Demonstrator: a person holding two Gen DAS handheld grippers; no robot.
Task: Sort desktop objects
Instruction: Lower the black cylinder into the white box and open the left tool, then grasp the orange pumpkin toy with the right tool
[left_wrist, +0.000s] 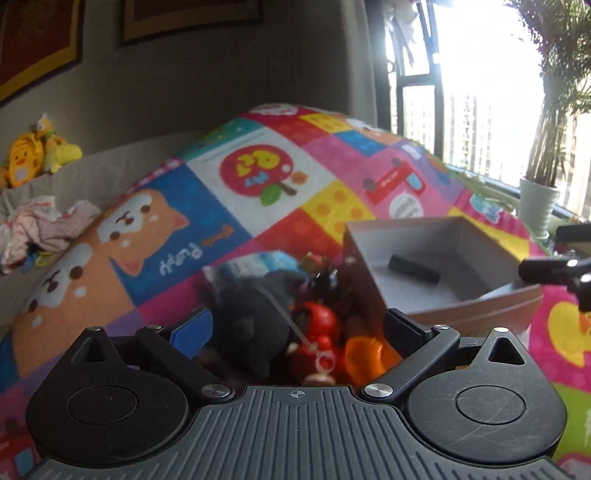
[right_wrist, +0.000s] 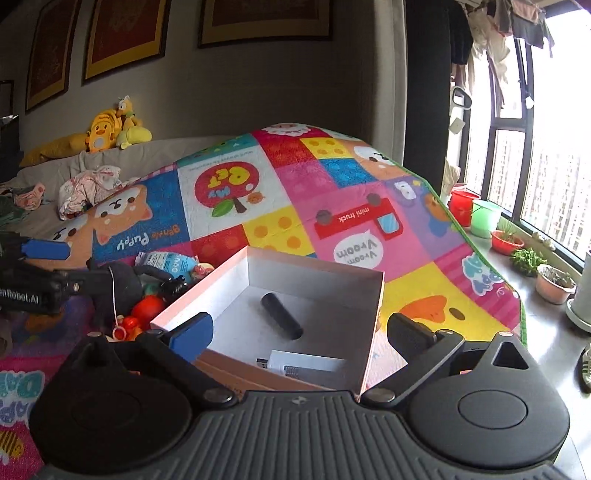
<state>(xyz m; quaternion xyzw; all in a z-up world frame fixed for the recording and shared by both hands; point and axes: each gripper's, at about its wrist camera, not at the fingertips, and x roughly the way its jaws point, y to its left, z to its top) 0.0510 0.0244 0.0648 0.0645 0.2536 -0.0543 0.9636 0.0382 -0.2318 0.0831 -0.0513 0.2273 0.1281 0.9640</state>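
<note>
Reading print first: play mat (right_wrist: 332, 192) shows "mini truck", "Vroom Vroom", "Gentle Puppy", all upside down. Left gripper's (right_wrist: 55, 266) body reads "...nRobot.AI", start cut off. Right gripper (right_wrist: 299, 332): fingers spread wide, holding nothing, straddling the near wall of the open box (right_wrist: 314, 273). Between them inside the box lie a black cylinder (right_wrist: 282, 314) and a white USB device (right_wrist: 303, 363), partly hidden. Left gripper (left_wrist: 295, 328) fingers wide over the blurred toy pile (left_wrist: 295, 325); items indistinct.

A family living room: a grey sofa (right_wrist: 155, 155) with plush toys (right_wrist: 110, 129), framed pictures (right_wrist: 123, 37) on the wall, a cartoon play mat (right_wrist: 295, 206) and potted plants (right_wrist: 554, 282) along the window sill.
</note>
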